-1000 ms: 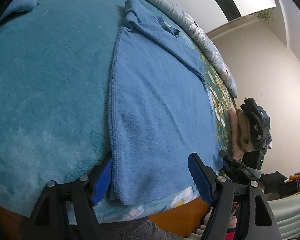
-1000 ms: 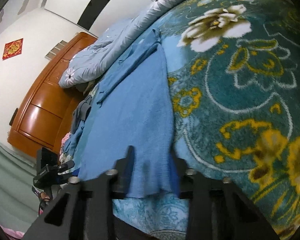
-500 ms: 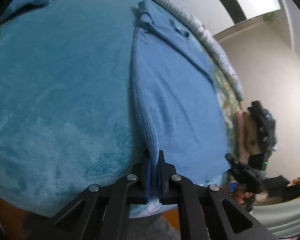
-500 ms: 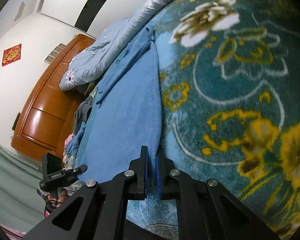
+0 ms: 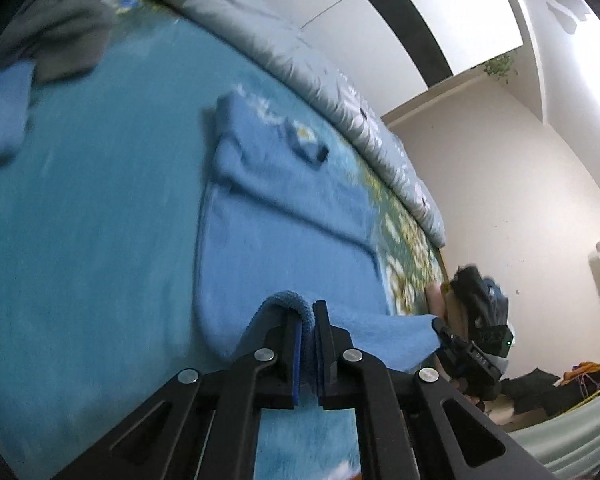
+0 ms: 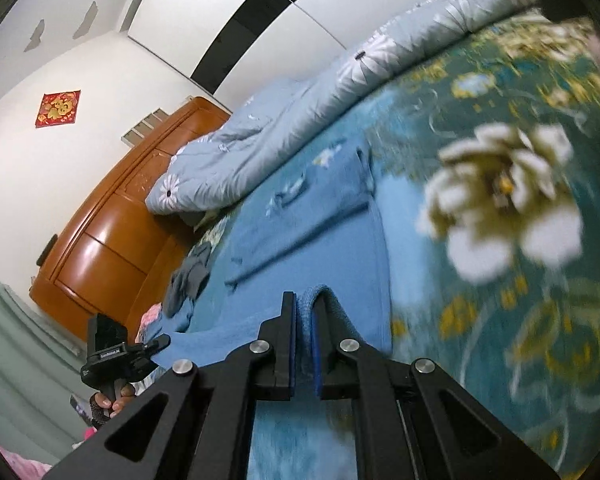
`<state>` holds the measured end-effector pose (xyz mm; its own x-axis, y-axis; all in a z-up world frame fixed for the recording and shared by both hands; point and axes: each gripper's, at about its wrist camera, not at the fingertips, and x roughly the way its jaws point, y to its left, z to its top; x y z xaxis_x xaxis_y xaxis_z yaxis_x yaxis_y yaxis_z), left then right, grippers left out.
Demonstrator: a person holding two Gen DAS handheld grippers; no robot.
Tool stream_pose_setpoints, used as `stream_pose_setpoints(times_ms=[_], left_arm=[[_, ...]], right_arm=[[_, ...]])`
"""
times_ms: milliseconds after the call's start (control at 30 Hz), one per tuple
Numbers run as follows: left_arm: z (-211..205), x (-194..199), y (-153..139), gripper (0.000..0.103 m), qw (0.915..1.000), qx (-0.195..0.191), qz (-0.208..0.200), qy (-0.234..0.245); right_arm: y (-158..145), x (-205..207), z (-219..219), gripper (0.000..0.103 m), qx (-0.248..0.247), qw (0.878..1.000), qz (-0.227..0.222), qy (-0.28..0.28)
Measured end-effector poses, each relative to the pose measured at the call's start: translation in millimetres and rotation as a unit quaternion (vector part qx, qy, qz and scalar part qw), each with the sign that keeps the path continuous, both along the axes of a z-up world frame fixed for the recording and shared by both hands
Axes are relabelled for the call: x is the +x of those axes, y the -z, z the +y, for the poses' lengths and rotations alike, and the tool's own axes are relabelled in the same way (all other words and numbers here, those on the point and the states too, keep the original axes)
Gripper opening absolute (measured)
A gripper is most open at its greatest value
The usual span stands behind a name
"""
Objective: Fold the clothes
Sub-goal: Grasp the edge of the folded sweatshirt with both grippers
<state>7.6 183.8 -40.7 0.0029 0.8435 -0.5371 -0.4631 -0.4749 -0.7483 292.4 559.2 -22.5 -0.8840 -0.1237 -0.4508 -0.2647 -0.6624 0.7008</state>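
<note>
Left wrist view has the left gripper [image 5: 307, 346] at bottom centre pinched tight on the near hem of the blue garment [image 5: 284, 236], which spreads up mid-frame over the teal blanket [image 5: 80, 220], while the right gripper [image 6: 304, 344], bottom centre of its own view, clamps the hem's other corner.

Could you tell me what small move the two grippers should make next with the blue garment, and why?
Probably carry the pinched hem forward toward the collar end. The left gripper and right gripper are each shut on the blue garment, its near edge lifted, the rest lying flat.
</note>
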Motion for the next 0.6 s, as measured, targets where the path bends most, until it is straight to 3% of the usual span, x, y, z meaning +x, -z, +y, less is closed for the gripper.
stream_pose_setpoints(times_ms=[267, 600], left_arm=[[57.2, -70.6, -23.8, 0.005, 0.9982, -0.024, 0.050, -0.022], [106.3, -144.7, 4.4, 0.005, 0.9965, -0.059, 0.010, -0.058]], right_arm=[[-20.0, -82.2, 38.9, 0.006, 0.037, 0.999, -0.016, 0.020], [5.1, -182.4, 86.6, 0.006, 0.048, 0.992, -0.108, 0.039]])
